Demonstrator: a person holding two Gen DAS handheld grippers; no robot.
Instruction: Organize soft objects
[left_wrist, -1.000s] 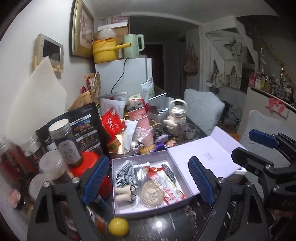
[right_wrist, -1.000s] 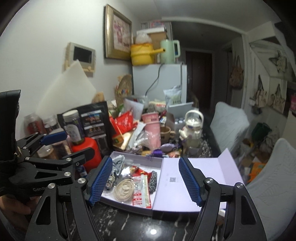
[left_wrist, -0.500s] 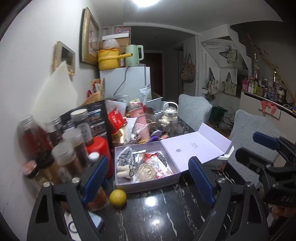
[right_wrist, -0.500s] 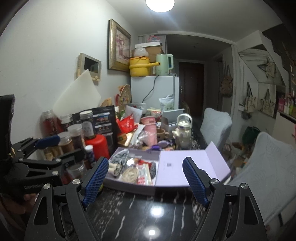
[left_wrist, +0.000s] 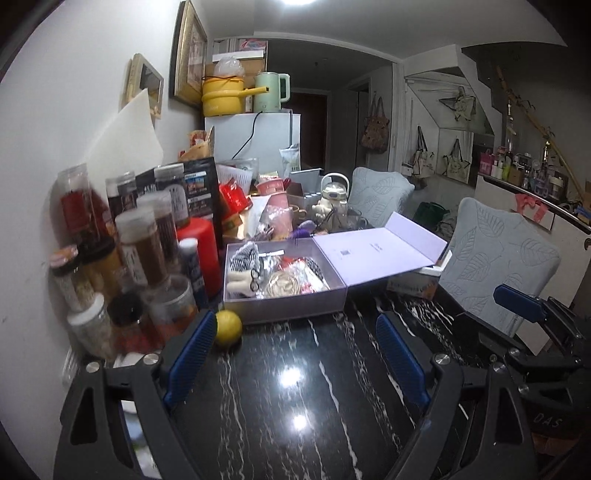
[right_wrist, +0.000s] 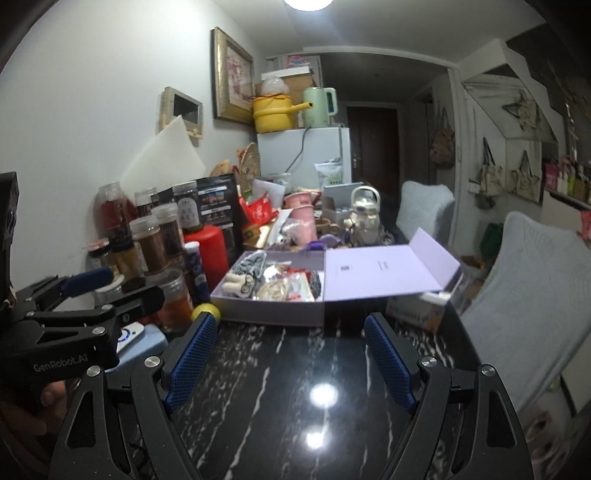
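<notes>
1. We hold the left tool (left_wrist: 295, 354) and right tool (right_wrist: 286, 356) spread, empty, above the black desk (right_wrist: 295, 424).
2. The lilac box (left_wrist: 284, 306) of soft objects sits open ahead.
3. Only our right view shows a white-blue gadget (right_wrist: 129, 334).

Black grippers (left_wrist: 295, 354) (right_wrist: 288, 354), blue ribbed pads (silver screws).

Both wrist views low over table (left_wrist: 295, 406), facing shared box (right_wrist: 266, 314)

The table (left_wrist: 295, 406) is glossy black stone with white veins, mirroring the lamp. The lilac box (left_wrist: 284, 306) looks like matt card. The chair covers (left_wrist: 495, 266) are quilted cloth.
</notes>
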